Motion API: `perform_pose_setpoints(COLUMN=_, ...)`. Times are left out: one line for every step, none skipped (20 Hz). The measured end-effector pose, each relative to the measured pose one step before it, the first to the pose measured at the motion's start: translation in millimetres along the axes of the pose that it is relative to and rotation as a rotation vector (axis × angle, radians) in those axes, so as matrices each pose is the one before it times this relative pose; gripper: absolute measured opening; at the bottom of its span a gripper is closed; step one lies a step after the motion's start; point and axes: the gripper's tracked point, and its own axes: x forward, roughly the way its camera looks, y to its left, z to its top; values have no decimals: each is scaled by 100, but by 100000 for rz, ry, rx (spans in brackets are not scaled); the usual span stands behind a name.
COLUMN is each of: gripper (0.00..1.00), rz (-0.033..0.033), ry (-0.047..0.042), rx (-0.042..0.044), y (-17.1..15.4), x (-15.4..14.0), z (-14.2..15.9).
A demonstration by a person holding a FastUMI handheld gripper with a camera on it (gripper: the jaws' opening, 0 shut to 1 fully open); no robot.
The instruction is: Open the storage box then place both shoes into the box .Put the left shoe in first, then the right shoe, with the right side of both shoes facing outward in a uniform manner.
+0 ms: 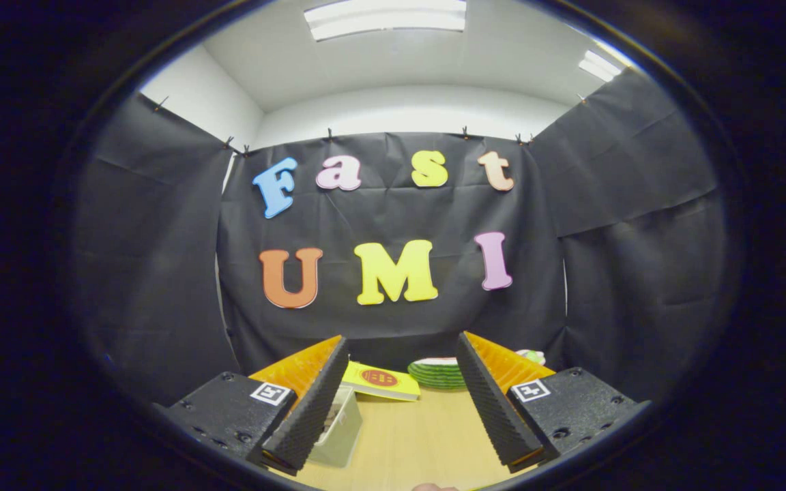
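Spread wide and holding nothing, the gripper point(403, 402) fingers hover level over bare light wooden tabletop point(420, 443). Beside the left finger sits a translucent plastic storage box point(342, 429); beyond it, a yellow book point(379, 380) and stacked green plates point(437, 374).

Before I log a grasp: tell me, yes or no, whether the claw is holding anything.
No: the claw stands open, its fingers wide apart with only bare wooden table between them.

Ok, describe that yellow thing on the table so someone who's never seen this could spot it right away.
Start at the wooden table in front of the black cloth wall. Beyond the open gripper, at the table's far edge, the yellow book lies flat beside a stack of green plates. It alone is rectangular, with a red oval on its cover.
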Motion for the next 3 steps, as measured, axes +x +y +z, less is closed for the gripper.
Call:
perform_pose_setpoints(gripper=100, rz=522, ry=381, rx=-191, y=187, x=84, z=-8)
perform_pose_setpoints(gripper=100, rz=-110, ry=626, rx=-463, y=-31, x=165, z=-159)
perform_pose_setpoints(gripper=100, rz=89, ry=311, rx=-306, y=31, x=25, z=-110)
